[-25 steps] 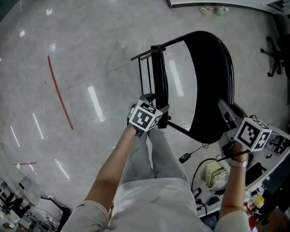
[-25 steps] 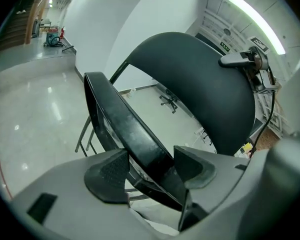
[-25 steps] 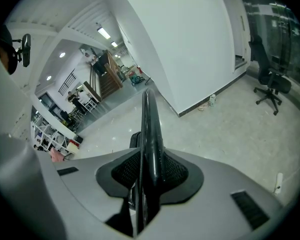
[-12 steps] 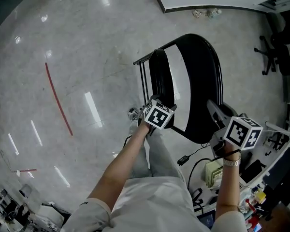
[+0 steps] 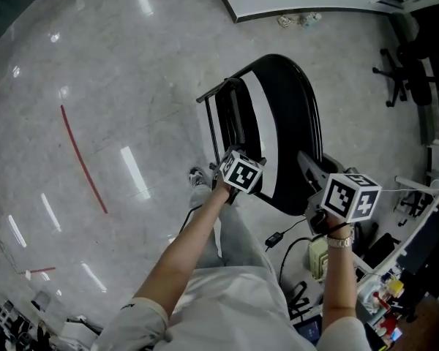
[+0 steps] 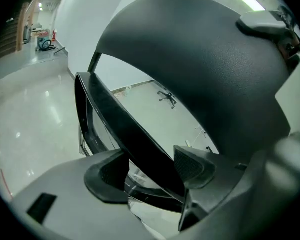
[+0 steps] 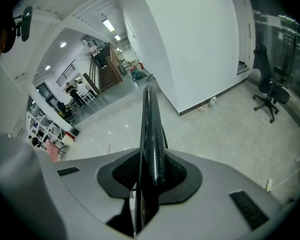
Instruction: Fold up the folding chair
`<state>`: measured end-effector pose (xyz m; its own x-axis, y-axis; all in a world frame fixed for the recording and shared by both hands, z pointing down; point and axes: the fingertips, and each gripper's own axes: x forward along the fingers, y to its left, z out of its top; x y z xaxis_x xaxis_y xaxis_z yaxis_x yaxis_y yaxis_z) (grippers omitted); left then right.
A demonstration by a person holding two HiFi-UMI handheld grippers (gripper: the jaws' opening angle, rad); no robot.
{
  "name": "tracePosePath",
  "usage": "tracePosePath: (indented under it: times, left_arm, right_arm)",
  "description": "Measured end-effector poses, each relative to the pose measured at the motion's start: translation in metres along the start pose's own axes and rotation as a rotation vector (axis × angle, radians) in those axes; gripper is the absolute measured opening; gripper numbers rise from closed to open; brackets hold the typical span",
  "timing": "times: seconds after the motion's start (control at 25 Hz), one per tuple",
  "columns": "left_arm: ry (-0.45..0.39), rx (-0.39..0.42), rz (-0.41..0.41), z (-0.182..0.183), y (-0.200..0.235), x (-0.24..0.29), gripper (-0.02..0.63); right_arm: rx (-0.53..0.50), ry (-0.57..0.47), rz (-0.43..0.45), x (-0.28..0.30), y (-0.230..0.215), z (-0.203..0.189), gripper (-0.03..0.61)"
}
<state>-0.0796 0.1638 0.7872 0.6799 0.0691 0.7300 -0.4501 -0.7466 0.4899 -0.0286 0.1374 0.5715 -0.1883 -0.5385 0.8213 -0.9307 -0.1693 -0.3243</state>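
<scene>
**Observer:** What's around you?

**Operator:** A polished grey stone floor (image 5: 132,86) that mirrors the ceiling lights, with a white wall at the far edge. The black chair (image 5: 296,123) stands on that floor right in front of me. Its seat (image 5: 238,123) is swung up close to its back (image 5: 307,115), and only a narrow strip of floor shows between them.

**Observer:** What have the grippers got?

**Operator:** My left gripper (image 6: 150,171) stands wide, with the seat's front edge slanting across between the jaws. As far as I can tell it touches both pads, so I read that as a grip. My right gripper (image 7: 149,176) is pinched on the thin side edge of the back, with a pad pressed to each face. Its jaws have just been closing on it.

**Observer:** How will the chair handle?

**Operator:** I expect it to be stiff and unyielding, since both panels look like hard glossy shells that won't give under the pads. That gloss probably makes it slippery, so I want each edge seated deep in the pads, not out at the tips. It looks fairly heavy for two pinch grips, and its thin legs could skate on this floor. The rims of the seat and back are the right places to hold it. The closing gap near the hinge could trap a jaw.
</scene>
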Motion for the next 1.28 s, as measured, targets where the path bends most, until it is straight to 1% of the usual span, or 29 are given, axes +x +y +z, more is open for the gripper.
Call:
tracePosePath:
  times: [0.24,0.36,0.44,0.56,0.64,0.72,0.8,0.88,1.0,1.12,1.2,1.28]
  left_arm:
    - [0.022,0.004,-0.041,0.008,-0.014,0.004,0.291]
    - [0.017,0.029,-0.059,0.009,-0.015,0.005,0.293]
    - [0.031,0.052,-0.065,0.008,-0.014,0.007,0.293]
    - [0.056,0.067,-0.063,0.005,-0.013,0.008,0.298]
    - [0.066,0.074,-0.047,0.007,-0.011,0.005,0.299]
    - [0.064,0.086,-0.025,0.012,-0.008,0.002,0.299]
    - [0.049,0.110,0.001,0.019,-0.004,-0.005,0.299]
    - [0.033,0.150,0.037,0.033,-0.002,-0.021,0.299]
    - [-0.004,0.261,0.061,0.063,-0.007,-0.047,0.299]
    - [-0.052,0.382,0.016,0.094,-0.025,-0.069,0.298]
    - [-0.072,0.449,-0.017,0.114,-0.039,-0.087,0.298]
    - [-0.084,0.522,-0.036,0.134,-0.054,-0.107,0.298]
  right_arm:
    - [-0.024,0.029,-0.029,-0.004,-0.006,-0.003,0.087]
    - [-0.039,0.060,-0.045,0.001,-0.010,-0.005,0.084]
    - [-0.044,0.073,-0.051,0.004,-0.013,-0.006,0.084]
    - [-0.026,0.073,-0.004,0.006,-0.016,-0.006,0.084]
    - [-0.024,0.068,0.014,0.004,-0.020,-0.006,0.086]
    - [-0.030,0.064,0.021,0.002,-0.026,-0.006,0.086]
    - [-0.025,0.063,0.049,0.002,-0.027,-0.006,0.086]
    - [-0.017,0.062,0.085,0.001,-0.027,-0.005,0.090]
    - [-0.009,0.058,0.131,0.001,-0.028,-0.003,0.124]
    - [0.005,0.043,0.186,-0.001,-0.026,-0.002,0.161]
    - [0.020,0.024,0.208,-0.004,-0.025,-0.005,0.161]
    - [0.040,0.005,0.209,-0.008,-0.027,-0.010,0.160]
